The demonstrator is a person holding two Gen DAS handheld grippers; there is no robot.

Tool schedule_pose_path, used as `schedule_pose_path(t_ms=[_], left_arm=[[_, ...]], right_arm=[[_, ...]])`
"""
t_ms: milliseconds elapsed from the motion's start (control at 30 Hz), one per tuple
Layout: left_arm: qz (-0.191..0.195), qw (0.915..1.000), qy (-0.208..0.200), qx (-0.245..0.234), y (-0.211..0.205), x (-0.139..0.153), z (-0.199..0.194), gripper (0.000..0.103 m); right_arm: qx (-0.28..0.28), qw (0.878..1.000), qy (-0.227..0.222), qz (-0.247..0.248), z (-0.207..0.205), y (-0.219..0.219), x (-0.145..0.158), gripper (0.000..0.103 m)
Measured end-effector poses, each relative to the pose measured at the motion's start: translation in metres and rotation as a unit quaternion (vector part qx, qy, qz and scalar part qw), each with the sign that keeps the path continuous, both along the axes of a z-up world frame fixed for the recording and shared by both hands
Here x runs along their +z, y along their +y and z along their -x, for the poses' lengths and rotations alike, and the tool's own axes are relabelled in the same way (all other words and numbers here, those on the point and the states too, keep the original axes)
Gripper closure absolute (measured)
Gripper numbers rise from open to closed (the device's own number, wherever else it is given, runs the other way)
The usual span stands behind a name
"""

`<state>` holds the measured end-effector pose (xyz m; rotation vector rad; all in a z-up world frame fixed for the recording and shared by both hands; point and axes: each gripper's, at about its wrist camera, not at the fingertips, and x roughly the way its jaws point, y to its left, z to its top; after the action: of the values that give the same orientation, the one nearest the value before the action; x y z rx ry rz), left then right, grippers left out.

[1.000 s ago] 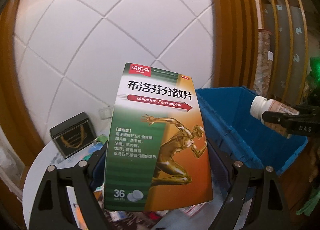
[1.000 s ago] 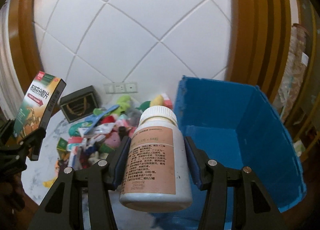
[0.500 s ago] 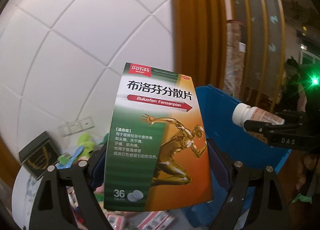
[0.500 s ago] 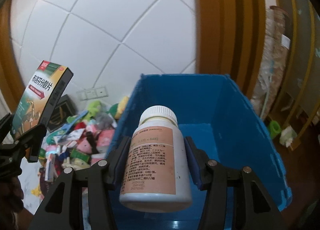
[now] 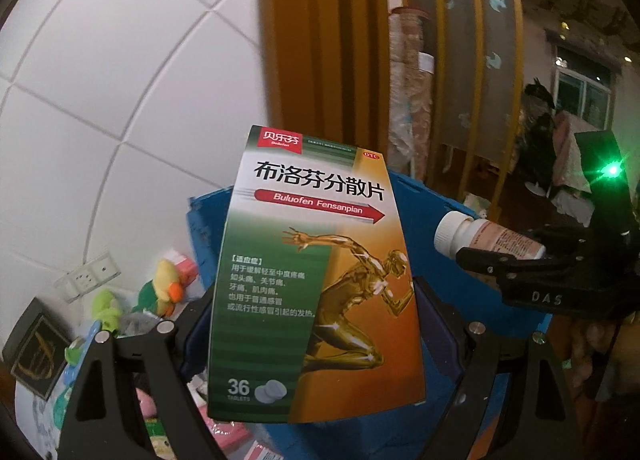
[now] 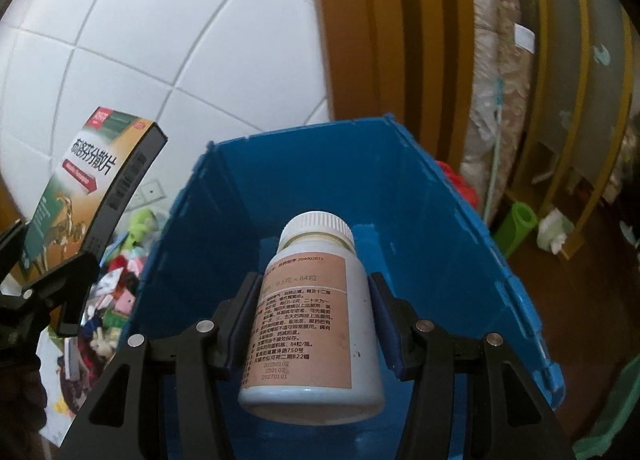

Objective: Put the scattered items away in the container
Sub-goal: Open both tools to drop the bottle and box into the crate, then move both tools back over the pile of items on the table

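The left gripper (image 5: 316, 324) clamps the medicine box (image 5: 316, 280), held before the blue bin (image 6: 440, 220). At three o'clock, the right gripper (image 6: 312, 324) grips the pill bottle (image 6: 312, 312) above the bin.

My left wrist camera looks forward along my left gripper (image 5: 316, 324), so close that the medicine box (image 5: 316, 280) fills its middle, with the blue bin (image 5: 452, 260) behind. My right wrist camera looks along my right gripper (image 6: 312, 324), angled down into the same bin (image 6: 420, 220), the bottle (image 6: 310, 312) very near. Each view catches the other gripper and its item off to one side; both share the tiled wall (image 5: 120, 80).
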<state>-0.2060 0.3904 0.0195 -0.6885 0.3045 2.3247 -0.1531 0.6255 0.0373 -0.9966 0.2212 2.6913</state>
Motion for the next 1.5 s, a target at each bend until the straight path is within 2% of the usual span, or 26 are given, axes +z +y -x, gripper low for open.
schedule_pose_path(t_ms=[67, 100, 133, 167, 300, 500, 733, 1033, 1167, 1400, 1500], left_arm=[[0.0, 0.9999, -0.006, -0.011, 0.012, 0.002, 0.004, 0.015], [0.003, 0.9999, -0.009, -0.011, 0.016, 0.002, 0.007, 0.014], [0.004, 0.9999, -0.009, -0.005, 0.019, 0.003, 0.01, 0.01], [0.003, 0.9999, -0.01, -0.002, 0.02, 0.004, 0.012, 0.005], [0.005, 0.9999, -0.006, 0.008, 0.014, 0.0, 0.014, 0.005], [0.017, 0.9984, -0.022, 0.048, -0.016, -0.014, 0.016, 0.005], [0.026, 0.9925, -0.043, 0.112, -0.081, -0.037, 0.007, 0.005], [0.032, 0.9744, -0.082, 0.207, -0.196, -0.069, -0.014, 0.005], [0.042, 0.9695, -0.089, 0.225, -0.239, -0.082, -0.034, 0.005], [0.047, 0.9604, -0.119, 0.248, -0.297, -0.114, -0.069, 0.005], [0.052, 0.9579, -0.134, 0.249, -0.313, -0.132, -0.084, 0.005]], right_arm=[[-0.01, 1.0, 0.002, 0.002, 0.0, 0.007, -0.001, 0.05], [-0.015, 1.0, 0.005, 0.001, 0.0, 0.009, -0.001, 0.043], [-0.024, 1.0, 0.007, -0.001, 0.001, 0.013, -0.001, 0.029], [-0.026, 1.0, 0.01, 0.0, 0.001, 0.015, -0.001, 0.0], [-0.02, 1.0, 0.015, 0.001, 0.003, 0.015, 0.002, 0.002], [0.001, 1.0, 0.002, 0.004, 0.011, 0.004, -0.007, 0.002], [0.053, 0.999, -0.005, 0.002, 0.026, -0.032, -0.015, 0.002], [0.142, 0.99, -0.006, -0.003, 0.032, -0.122, -0.023, 0.001], [0.177, 0.984, -0.014, -0.003, 0.028, -0.172, -0.025, 0.001], [0.246, 0.969, 0.001, -0.017, 0.012, -0.254, -0.024, 0.001], [0.26, 0.965, -0.013, -0.022, 0.008, -0.282, -0.036, 0.001]])
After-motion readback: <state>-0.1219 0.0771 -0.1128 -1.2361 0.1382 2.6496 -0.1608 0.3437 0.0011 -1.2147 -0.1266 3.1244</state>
